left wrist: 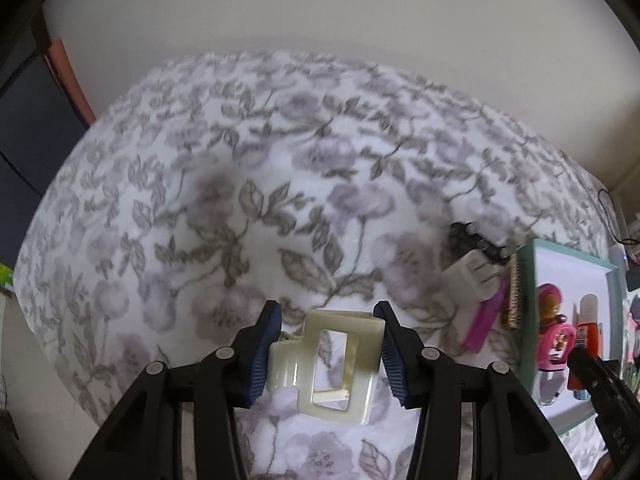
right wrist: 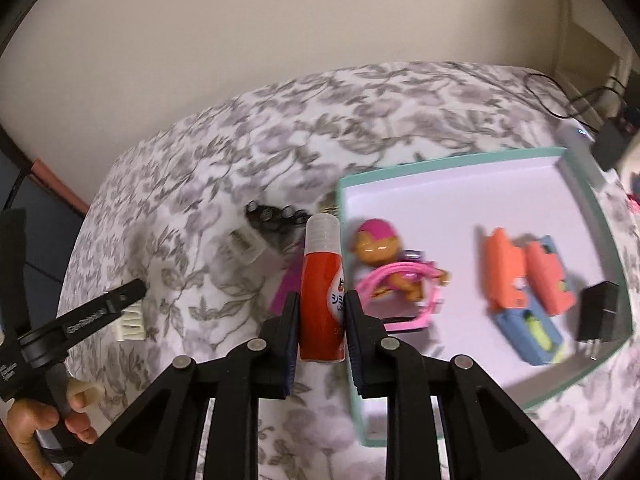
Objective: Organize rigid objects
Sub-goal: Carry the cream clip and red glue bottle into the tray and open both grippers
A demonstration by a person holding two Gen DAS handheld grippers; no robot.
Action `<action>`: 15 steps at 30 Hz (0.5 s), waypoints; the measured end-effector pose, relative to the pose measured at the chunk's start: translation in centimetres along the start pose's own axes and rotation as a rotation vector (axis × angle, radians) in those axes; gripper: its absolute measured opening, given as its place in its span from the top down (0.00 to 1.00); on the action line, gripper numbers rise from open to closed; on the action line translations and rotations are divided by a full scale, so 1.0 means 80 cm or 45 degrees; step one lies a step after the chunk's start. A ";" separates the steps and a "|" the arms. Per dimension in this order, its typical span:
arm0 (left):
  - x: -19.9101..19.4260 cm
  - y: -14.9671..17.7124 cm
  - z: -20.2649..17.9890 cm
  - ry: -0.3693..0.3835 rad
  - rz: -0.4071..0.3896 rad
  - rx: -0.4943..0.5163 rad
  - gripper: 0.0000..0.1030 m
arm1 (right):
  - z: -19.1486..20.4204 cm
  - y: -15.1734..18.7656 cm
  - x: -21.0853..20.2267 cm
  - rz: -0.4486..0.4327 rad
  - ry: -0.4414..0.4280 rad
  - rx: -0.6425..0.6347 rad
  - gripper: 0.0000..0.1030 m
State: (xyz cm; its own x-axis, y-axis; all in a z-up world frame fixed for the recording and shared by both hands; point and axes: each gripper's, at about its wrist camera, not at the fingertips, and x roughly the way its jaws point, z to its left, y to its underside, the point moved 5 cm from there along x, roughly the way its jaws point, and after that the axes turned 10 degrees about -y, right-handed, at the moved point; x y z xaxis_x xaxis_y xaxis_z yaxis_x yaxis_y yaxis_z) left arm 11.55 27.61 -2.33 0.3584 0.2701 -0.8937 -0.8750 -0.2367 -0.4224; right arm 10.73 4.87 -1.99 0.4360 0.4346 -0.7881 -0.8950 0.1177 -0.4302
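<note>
in the left wrist view we see the left gripper [left wrist: 331, 354] pinching a cream hair claw clip [left wrist: 325, 364] between its blue pads [left wrist: 266, 354], above the floral blanket [left wrist: 224, 184]. to the right of the clip lies a teal tray [left wrist: 528, 312] with a white floor, and in it we see a pink toy figure [left wrist: 554, 336] and a red glue stick [left wrist: 586, 332]. just left of the tray's edge lie a white clip [left wrist: 472, 274], a black clip [left wrist: 466, 236] and a pink comb [left wrist: 482, 322]. in the right wrist view the right gripper [right wrist: 322, 326] is pressed on the red glue stick [right wrist: 322, 292], which stands upright over the left wall of the teal tray [right wrist: 448, 160]. inside the tray we see the pink toy figure [right wrist: 394, 270], two orange pieces on a blue item [right wrist: 528, 284], and a black plug adapter [right wrist: 600, 316] near its right wall. left of the tray lie the black clip [right wrist: 272, 218] and the white clip [right wrist: 244, 242]. at the far left a hand [right wrist: 44, 420] holds the left gripper's handle.
</note>
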 end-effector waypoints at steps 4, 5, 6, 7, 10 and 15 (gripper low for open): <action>-0.023 0.000 -0.023 0.054 -0.048 0.039 0.51 | -0.031 -0.003 -0.009 0.016 0.070 0.058 0.78; -0.028 0.001 -0.033 0.058 -0.058 0.058 0.51 | -0.038 -0.003 -0.011 0.017 0.097 0.065 0.78; -0.034 0.002 -0.044 0.062 -0.068 0.084 0.51 | -0.049 -0.003 -0.015 0.014 0.133 0.075 0.78; -0.036 0.003 -0.052 0.067 -0.071 0.098 0.51 | -0.058 -0.004 -0.018 0.013 0.156 0.088 0.78; -0.042 0.008 -0.083 0.113 -0.069 0.148 0.51 | -0.084 -0.006 -0.027 0.012 0.204 0.127 0.78; -0.057 0.025 -0.141 0.179 -0.064 0.259 0.51 | -0.135 -0.009 -0.049 0.003 0.322 0.185 0.78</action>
State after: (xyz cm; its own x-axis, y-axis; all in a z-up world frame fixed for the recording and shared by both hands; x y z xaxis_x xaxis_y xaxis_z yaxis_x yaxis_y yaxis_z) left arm 11.89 15.36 -0.81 0.4325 0.1409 -0.8906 -0.8973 -0.0298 -0.4405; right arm 10.67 -6.58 -3.34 0.4270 0.2010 -0.8816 -0.8923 0.2517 -0.3748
